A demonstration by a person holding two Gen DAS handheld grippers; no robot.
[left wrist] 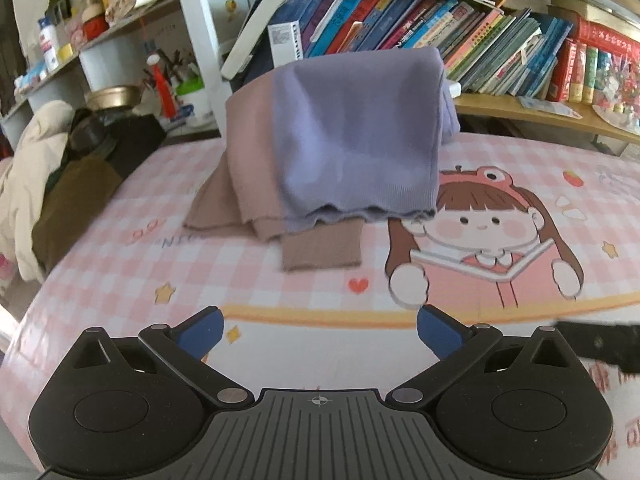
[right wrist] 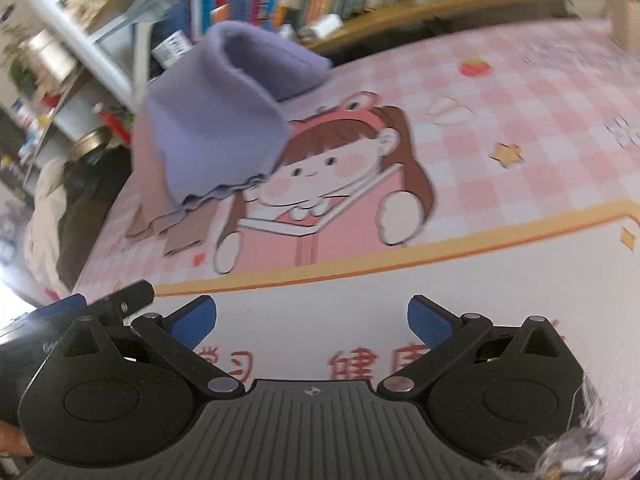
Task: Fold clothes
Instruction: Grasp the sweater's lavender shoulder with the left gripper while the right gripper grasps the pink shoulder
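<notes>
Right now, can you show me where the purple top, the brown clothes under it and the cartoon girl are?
purple top [left wrist: 356,140]: left wrist view, middle of its front.
brown clothes [left wrist: 320,250]: left wrist view, flat end sticking out below.
cartoon girl [left wrist: 478,220]: left wrist view, her face.

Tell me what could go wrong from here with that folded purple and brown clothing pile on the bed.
The purple ribbed knit garment sits humped over the brown knit garment, so the stack may slump. The brown garment's cuff sticks out and may unfold if snagged. Both the left gripper and the right gripper are open and well short of the pile.
</notes>
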